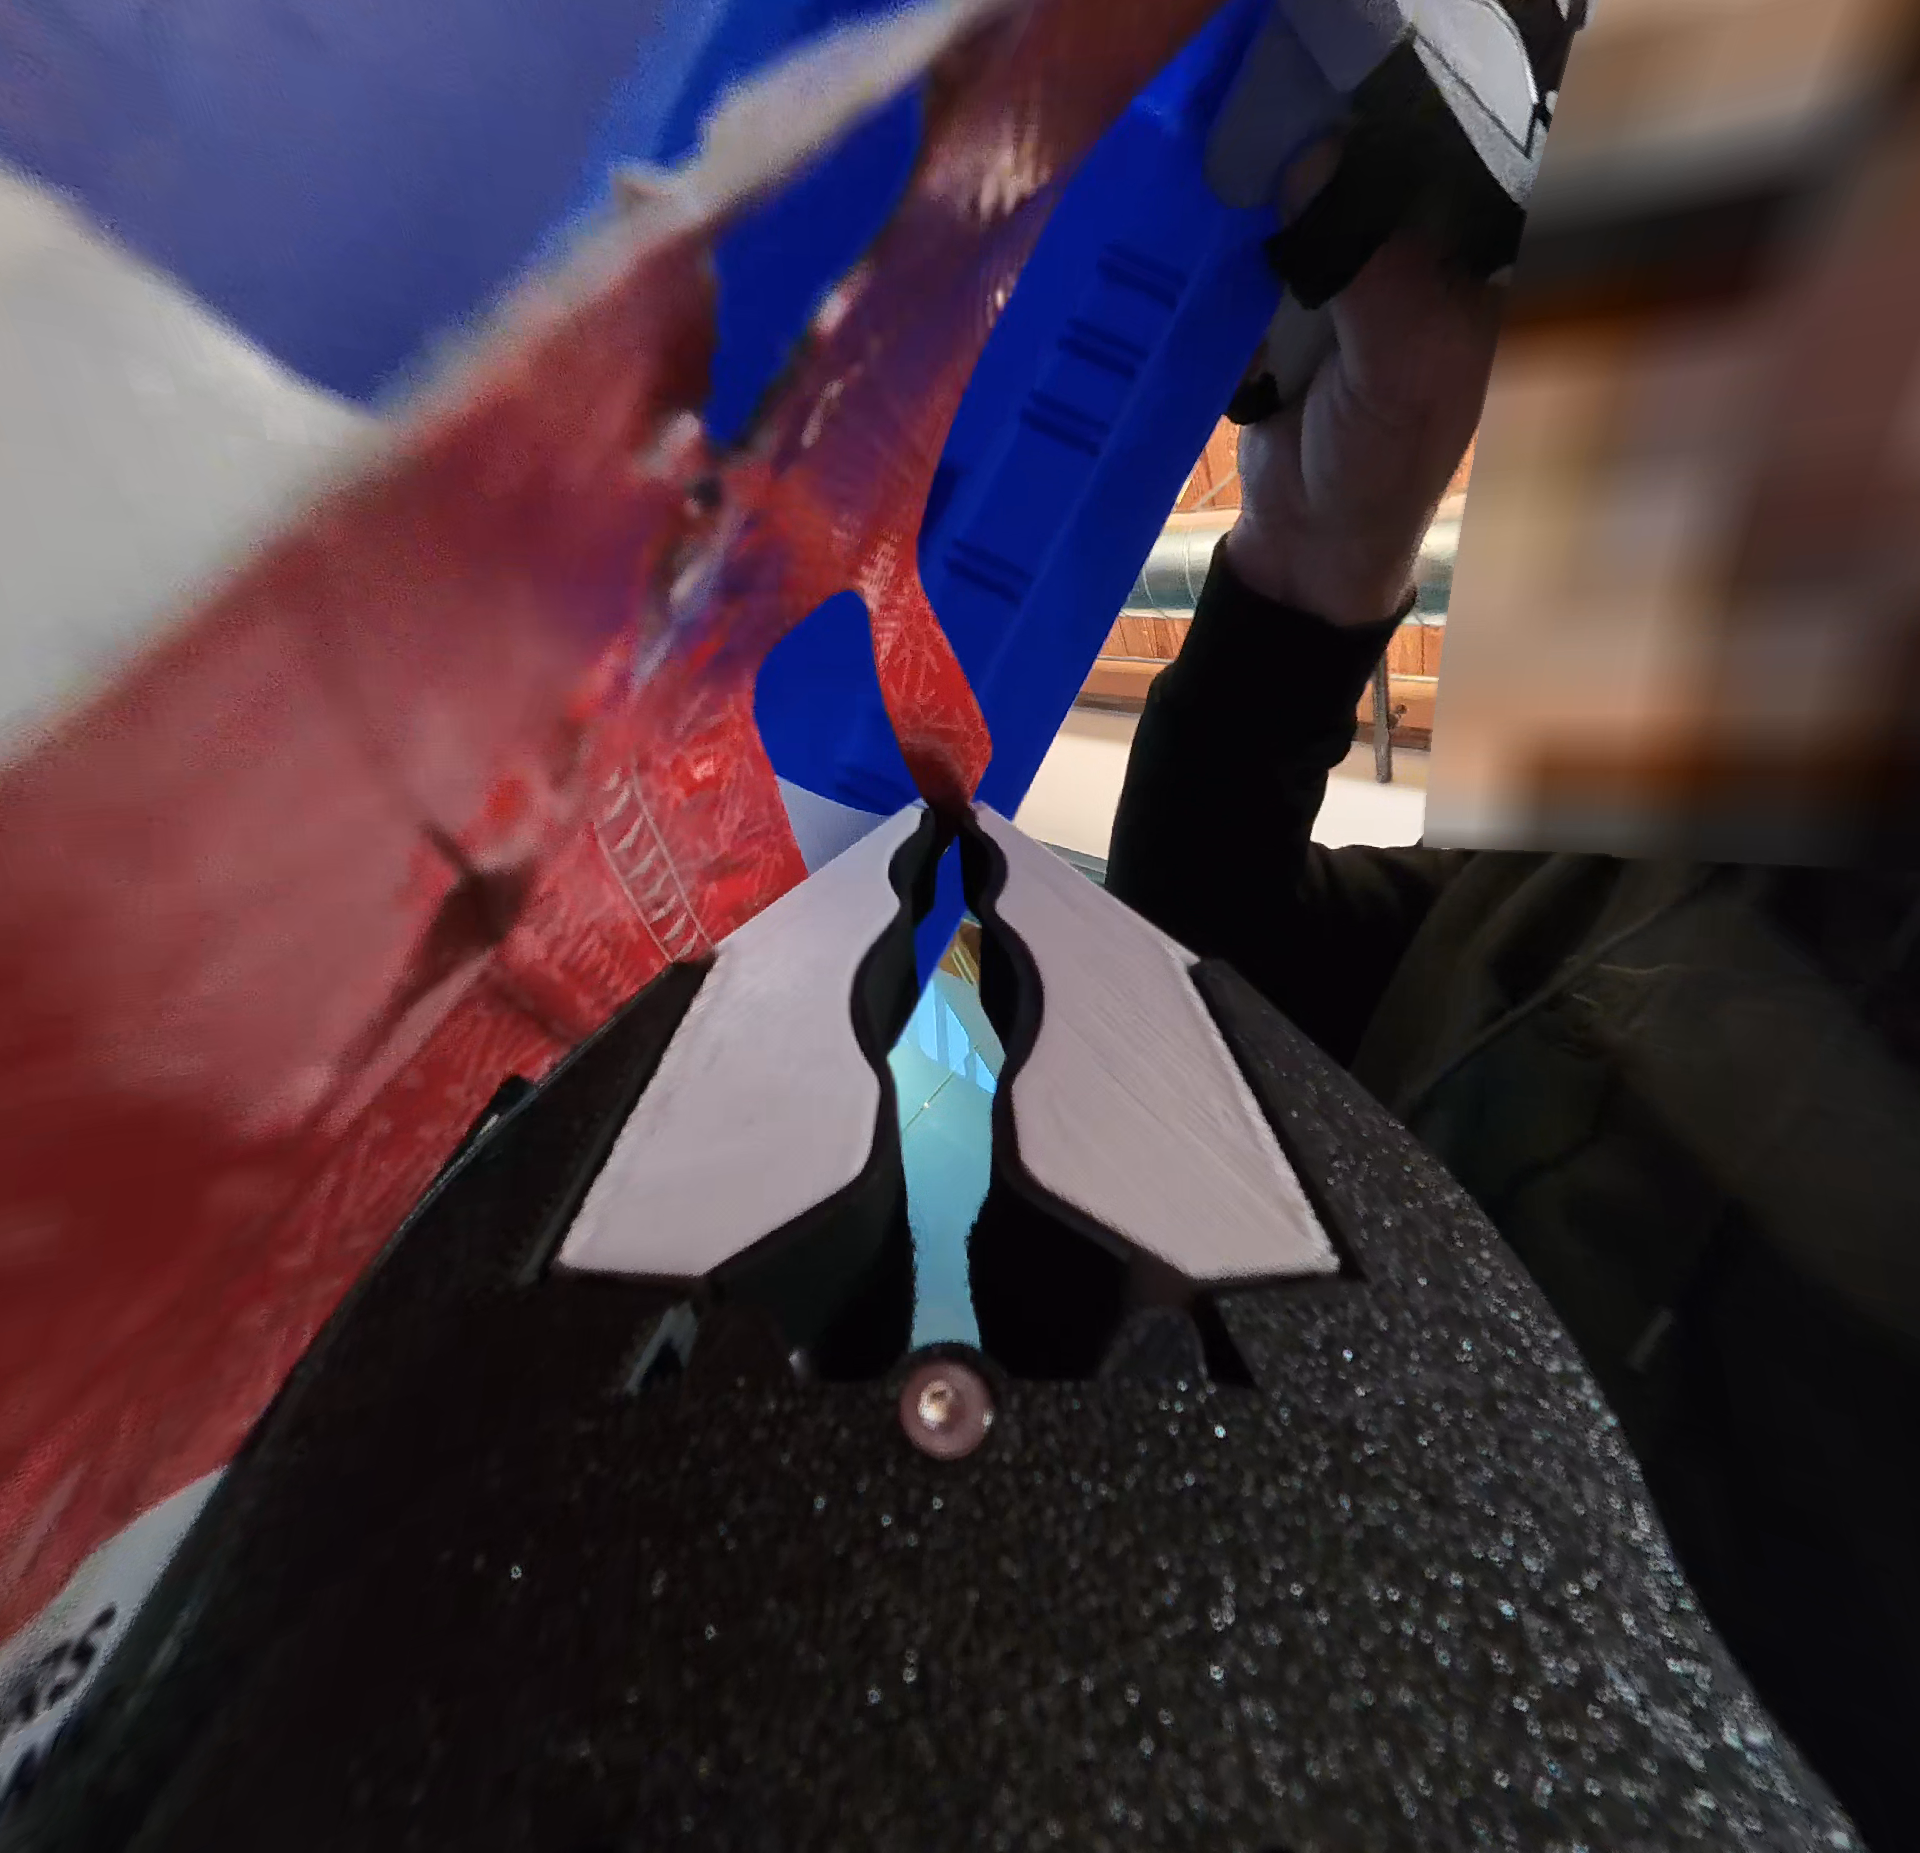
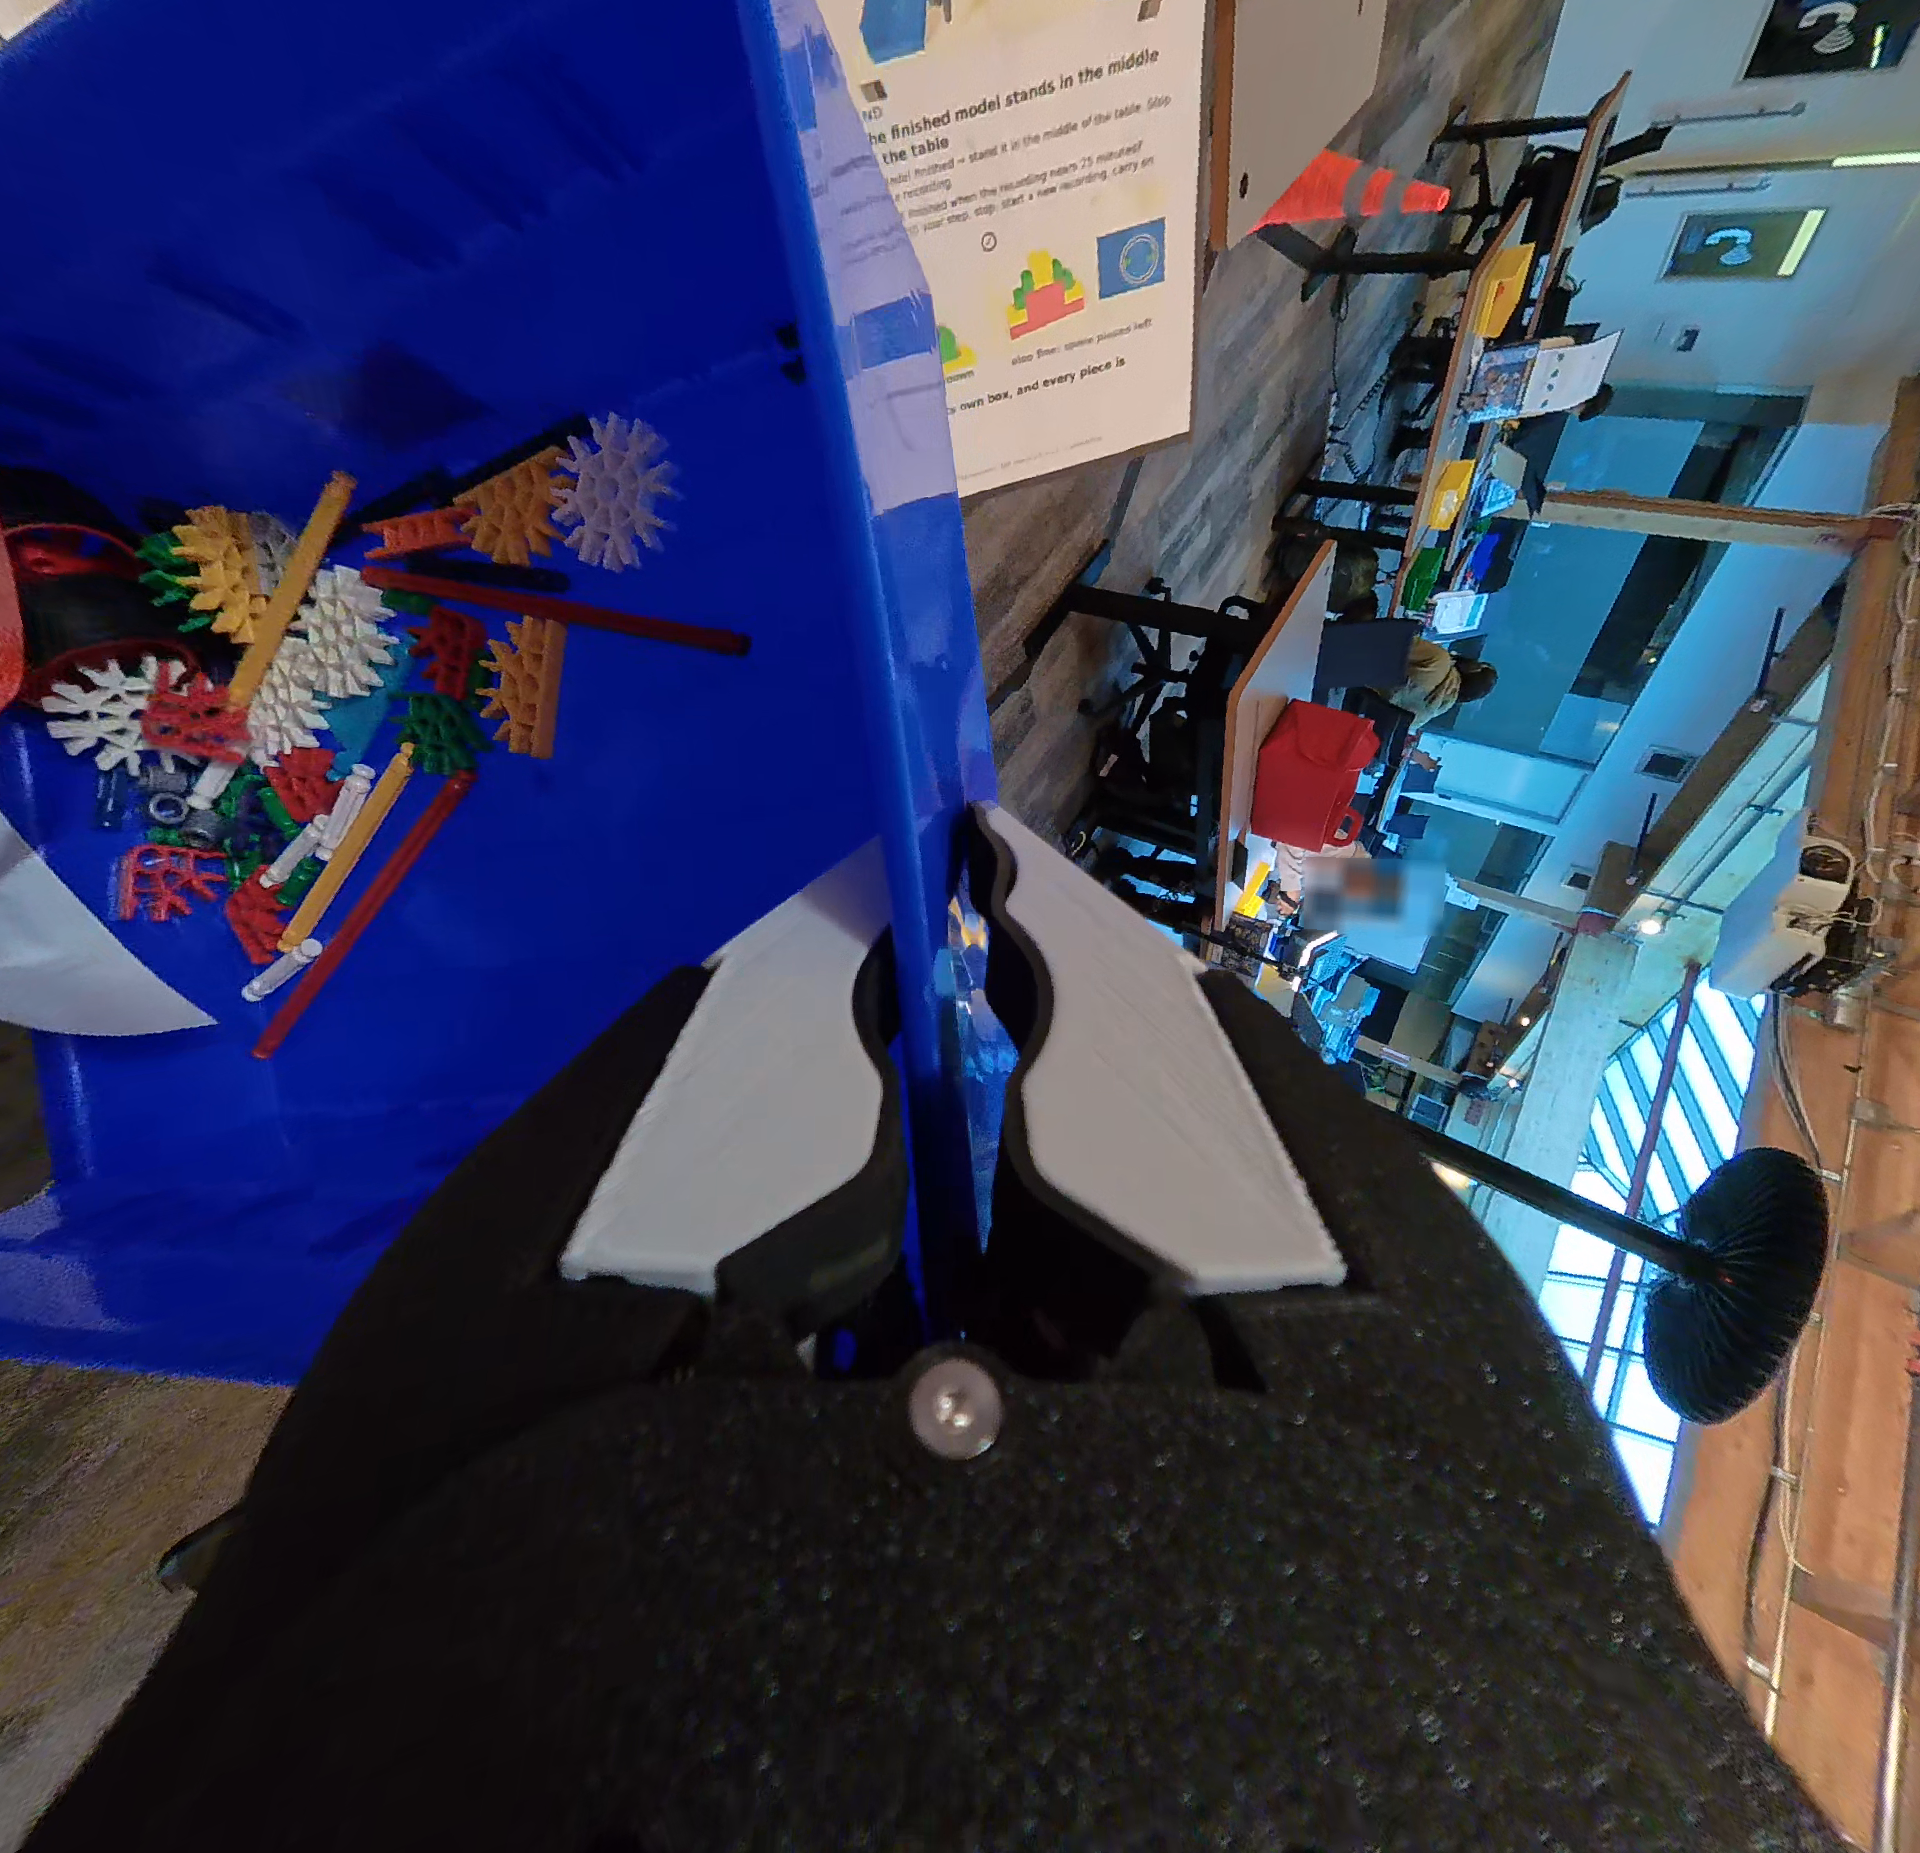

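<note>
My right gripper [image 2: 940, 868] is shut on the side wall of a blue plastic bin [image 2: 582, 245], which is tipped steeply. Several small construction-toy pieces [image 2: 312, 681], rods and snowflake-shaped connectors in red, yellow, white, green and orange, lie heaped in the bin's lower corner. My left gripper [image 1: 948, 816] is shut on a corner of a torn red plastic bag [image 1: 436, 764] that hangs across the left of the view, in front of the same blue bin [image 1: 1081, 432]. The other gripper [image 1: 1455, 68], held by a hand [image 1: 1351, 432], grips the bin's rim at the upper right.
A person in a dark jacket [image 1: 1558, 1076] is close on the right. A printed instruction sheet [image 2: 1039, 193] lies on the table beyond the bin. Behind are desks, a red bag [image 2: 1309, 775], an orange cone [image 2: 1351, 193] and a black stand [image 2: 1745, 1284]. The gap from one gripper's tips to the other's is roughly 20 centimetres.
</note>
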### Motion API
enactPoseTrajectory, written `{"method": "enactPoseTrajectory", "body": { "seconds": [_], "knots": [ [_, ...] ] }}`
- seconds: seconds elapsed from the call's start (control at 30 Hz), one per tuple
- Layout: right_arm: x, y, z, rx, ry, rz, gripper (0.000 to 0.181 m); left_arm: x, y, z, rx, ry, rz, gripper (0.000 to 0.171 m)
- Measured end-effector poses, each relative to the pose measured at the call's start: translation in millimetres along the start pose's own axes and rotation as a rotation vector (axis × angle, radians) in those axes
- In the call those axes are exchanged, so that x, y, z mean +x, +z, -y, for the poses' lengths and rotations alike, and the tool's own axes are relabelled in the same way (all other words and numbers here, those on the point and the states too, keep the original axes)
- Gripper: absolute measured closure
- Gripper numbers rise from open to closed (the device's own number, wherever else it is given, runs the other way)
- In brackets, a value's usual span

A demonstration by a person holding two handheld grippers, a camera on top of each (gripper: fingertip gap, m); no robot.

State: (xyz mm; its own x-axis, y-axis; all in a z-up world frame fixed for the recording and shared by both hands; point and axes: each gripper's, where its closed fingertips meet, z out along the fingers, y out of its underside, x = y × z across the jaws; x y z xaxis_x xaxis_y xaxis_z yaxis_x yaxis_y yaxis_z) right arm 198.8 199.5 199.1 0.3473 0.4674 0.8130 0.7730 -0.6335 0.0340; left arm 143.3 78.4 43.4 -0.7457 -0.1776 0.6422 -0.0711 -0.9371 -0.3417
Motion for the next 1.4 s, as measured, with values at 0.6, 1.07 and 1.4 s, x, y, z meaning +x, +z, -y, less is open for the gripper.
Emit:
{"method": "enactPoseTrajectory", "body": {
  "seconds": [0.6, 1.07, 1.4],
  "knots": [
    [-11, 13, -25, 0.01, 0.05, 0.061, 0.18, 5, -12, -19, -0.037, -0.024, -0.06, 0.17],
    [-21, 44, -82, -0.011, 0.285, 0.223, 0.18, 8, -17, -20, -0.076, -0.056, -0.014, 0.17],
    [-78, 74, -159, -0.016, 0.652, 0.469, 0.18, 26, -32, -34, -0.19, -0.111, 0.011, 0.17]
  ]
}}
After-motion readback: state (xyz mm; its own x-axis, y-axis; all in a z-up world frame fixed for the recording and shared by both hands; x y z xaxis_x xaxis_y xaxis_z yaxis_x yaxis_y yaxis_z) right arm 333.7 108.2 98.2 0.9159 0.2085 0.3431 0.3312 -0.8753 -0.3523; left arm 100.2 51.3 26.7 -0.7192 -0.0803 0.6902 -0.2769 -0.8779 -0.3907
